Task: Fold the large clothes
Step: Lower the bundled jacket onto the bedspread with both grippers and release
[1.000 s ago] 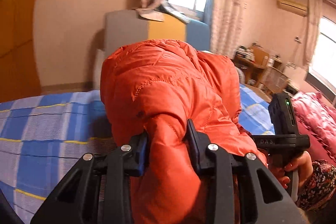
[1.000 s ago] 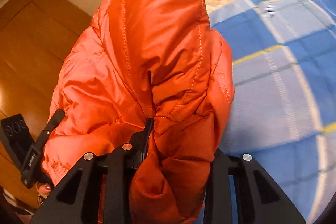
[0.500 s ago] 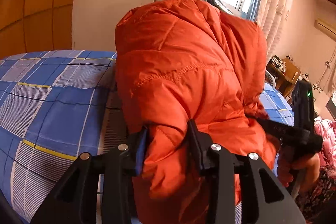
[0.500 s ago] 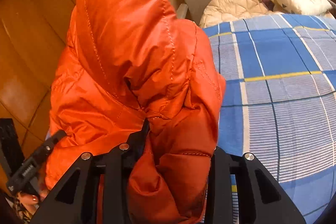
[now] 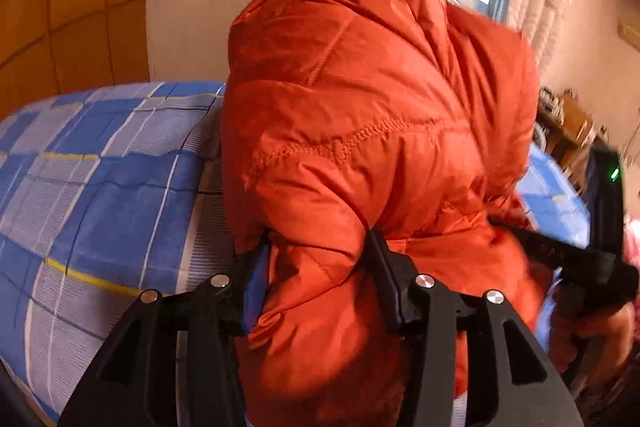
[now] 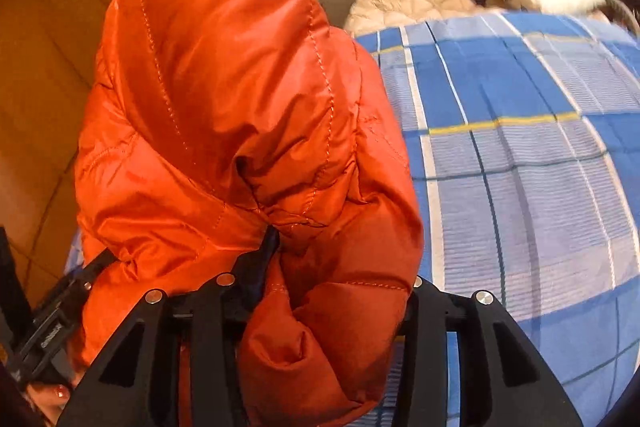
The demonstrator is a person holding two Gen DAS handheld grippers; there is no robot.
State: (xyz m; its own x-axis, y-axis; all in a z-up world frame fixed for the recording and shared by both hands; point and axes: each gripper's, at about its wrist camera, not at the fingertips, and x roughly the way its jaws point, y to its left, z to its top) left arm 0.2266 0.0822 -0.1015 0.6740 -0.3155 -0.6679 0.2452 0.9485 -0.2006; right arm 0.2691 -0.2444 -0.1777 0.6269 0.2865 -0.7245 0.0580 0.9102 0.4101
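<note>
The orange puffer jacket (image 5: 372,131) is bunched up over the blue plaid bed (image 5: 100,195), its bulk standing tall from the bed rather than lying flat, the long axis running up and away from both cameras. It looks light, soft and slick-shelled, so it will likely spring back and slide; quilted seams or hems seem the surest holds. The left gripper (image 5: 316,267) and right gripper (image 6: 340,267) each have a fat roll of jacket between their jaws, which have just been opening, the padding still filling both gaps.
</note>
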